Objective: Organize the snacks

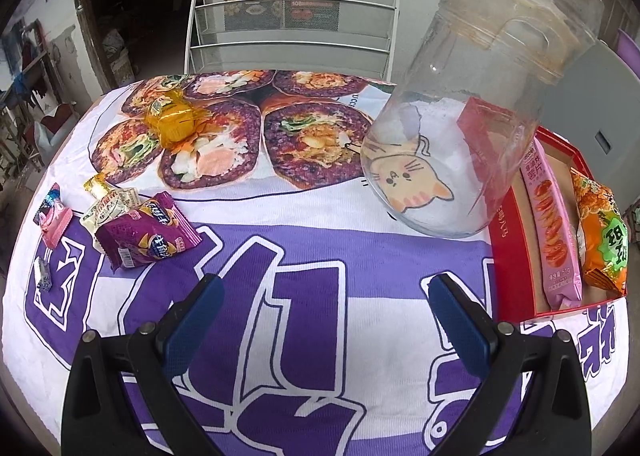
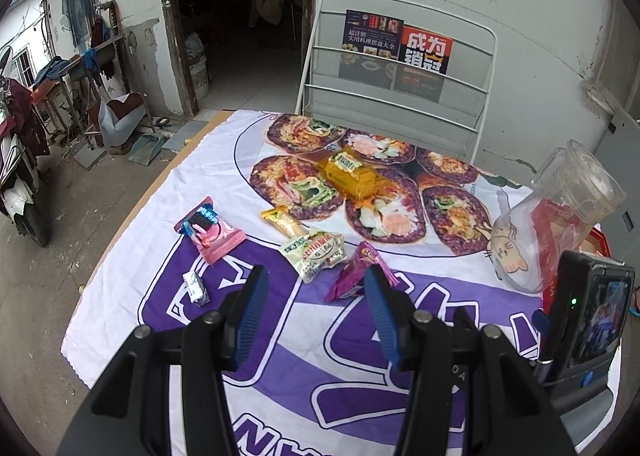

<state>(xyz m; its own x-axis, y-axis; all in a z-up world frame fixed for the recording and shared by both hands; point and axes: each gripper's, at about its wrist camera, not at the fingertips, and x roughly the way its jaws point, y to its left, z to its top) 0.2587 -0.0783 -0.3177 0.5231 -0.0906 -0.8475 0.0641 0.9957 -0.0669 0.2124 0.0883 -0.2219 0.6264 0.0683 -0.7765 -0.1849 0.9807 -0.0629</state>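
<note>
Loose snacks lie on the printed cloth: a purple packet, a pale green packet, a yellow bar, a pink packet, a small white sweet and a yellow wrapped cake. A clear empty jar stands next to a red box that holds a pink packet and an orange packet. My left gripper is open and empty above the cloth. My right gripper is open and empty, just short of the purple packet.
A white wire rack with two magazines stands behind the table. The other gripper's body with a phone shows at the right of the right wrist view. The table's left edge drops to a concrete floor with clutter.
</note>
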